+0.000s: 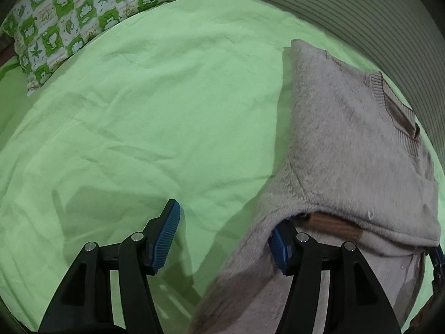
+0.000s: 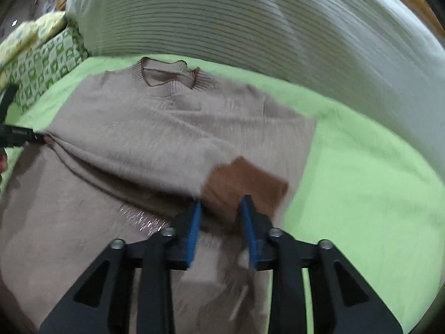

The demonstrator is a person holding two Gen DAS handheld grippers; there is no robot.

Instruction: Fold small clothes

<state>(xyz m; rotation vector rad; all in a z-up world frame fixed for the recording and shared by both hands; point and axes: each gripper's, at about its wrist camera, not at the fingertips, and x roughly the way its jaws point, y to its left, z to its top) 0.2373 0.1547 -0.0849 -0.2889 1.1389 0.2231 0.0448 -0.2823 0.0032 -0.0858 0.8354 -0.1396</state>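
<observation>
1. A beige sweater (image 2: pixel 155 128) is spread on a green sheet (image 1: pixel 144 105), its ribbed collar (image 2: pixel 169 76) at the far end from the right gripper (image 2: pixel 219 217), next to a striped pillow (image 2: pixel 222 19).
2. The right gripper is seen with its jaws parted; the brown cuff (image 2: pixel 244 183) of a sleeve that is laid across the body lies just ahead of and between the blue pads (image 2: pixel 194 231). Nothing is clamped, though the picture is blurred there.
3. The left gripper (image 1: pixel 225 236) is spread wide. Its right-hand finger is tucked under the folded edge of the sweater (image 1: pixel 347 144), while its left-hand finger stands over bare sheet, so no fabric is pinched.
4. From the right wrist view, the left gripper is found at the far left, touching the sweater's side edge.
5. A patterned green pillow (image 1: pixel 69 14) lies well ahead and to the left of the left gripper.
6. The step in hand is judged to be the sleeve fold: one sleeve is already brought over the chest.
7. Next, the side edge probably needs to be closed upon by the left gripper and the cuff settled flat, so that the side can be carried inward without the sleeve being dragged off.
</observation>
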